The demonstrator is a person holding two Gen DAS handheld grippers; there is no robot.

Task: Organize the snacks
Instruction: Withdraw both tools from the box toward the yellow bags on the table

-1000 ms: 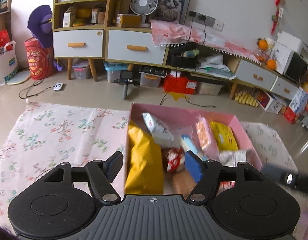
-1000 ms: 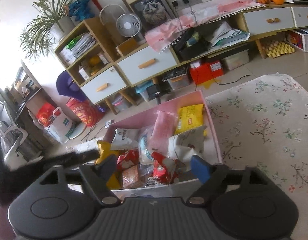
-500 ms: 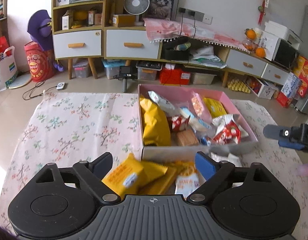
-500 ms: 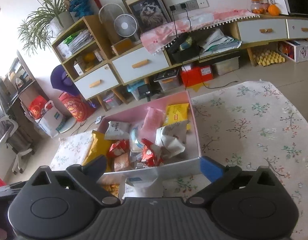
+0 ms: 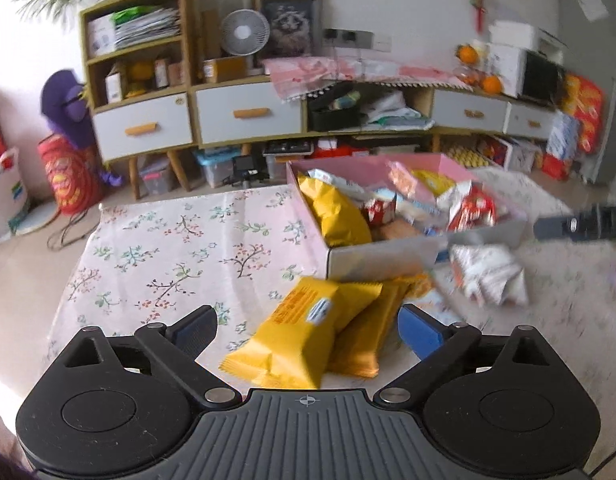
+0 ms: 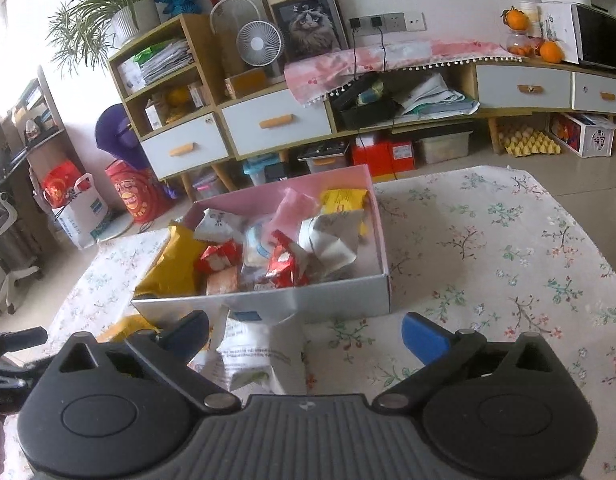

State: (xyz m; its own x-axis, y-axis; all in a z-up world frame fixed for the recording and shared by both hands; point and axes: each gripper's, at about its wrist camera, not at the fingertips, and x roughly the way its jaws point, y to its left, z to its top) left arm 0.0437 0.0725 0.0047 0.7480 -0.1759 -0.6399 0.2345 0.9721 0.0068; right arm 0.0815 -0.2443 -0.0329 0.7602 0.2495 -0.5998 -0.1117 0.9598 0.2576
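Snacks fill a pink box (image 5: 371, 162) that sits on a table under a flowered cloth (image 5: 180, 248). The box stands toward the far middle of the table, ahead of both of your grippers. Inside it, a big yellow bag (image 5: 335, 212) leans against the left wall, with red and white packets (image 6: 286, 260) and a pink packet (image 6: 294, 210) heaped beside it, and a yellow packet (image 6: 341, 200) at the far right corner.

More snacks lie loose on the cloth in front of the box's near wall. In your left camera, two yellow packets (image 5: 298, 334) overlap just ahead of your left gripper (image 5: 306, 330), lying between its two fingers and not clearly touched by either. That gripper is spread wide and holds nothing. To their right a crumpled white bag (image 5: 487, 276) lies near the box's front corner, blurred.

In your right camera, a white packet (image 6: 252, 354) lies against the box's front wall, just ahead of your right gripper (image 6: 306, 334), nearer its left finger. This gripper is also spread wide and empty. Its tip shows at the right edge of your left camera, beside the box.

Behind the table stand wooden cabinets with white drawers (image 6: 276, 122), a small fan (image 6: 260, 44) and a framed cat picture (image 6: 308, 28).
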